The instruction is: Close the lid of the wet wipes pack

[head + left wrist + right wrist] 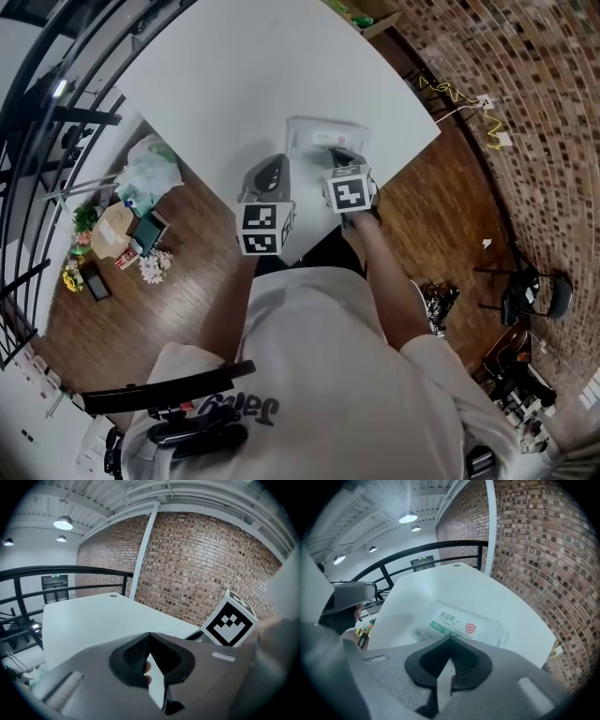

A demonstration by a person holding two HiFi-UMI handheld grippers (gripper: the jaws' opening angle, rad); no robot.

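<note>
Bright ceiling lamps (408,517), fisheye-warped edges

The fingers (426,665) of my right gripper (450,638) hide the near edge of the wet wipes pack (464,624); its print is too small to read.

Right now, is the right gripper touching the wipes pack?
Cannot tell. The right gripper overlaps the wipes pack in its own view, hiding any gap.

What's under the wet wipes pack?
Only the white table. The wet wipes pack lies flat on it; its near edge is covered by the right gripper.
</note>
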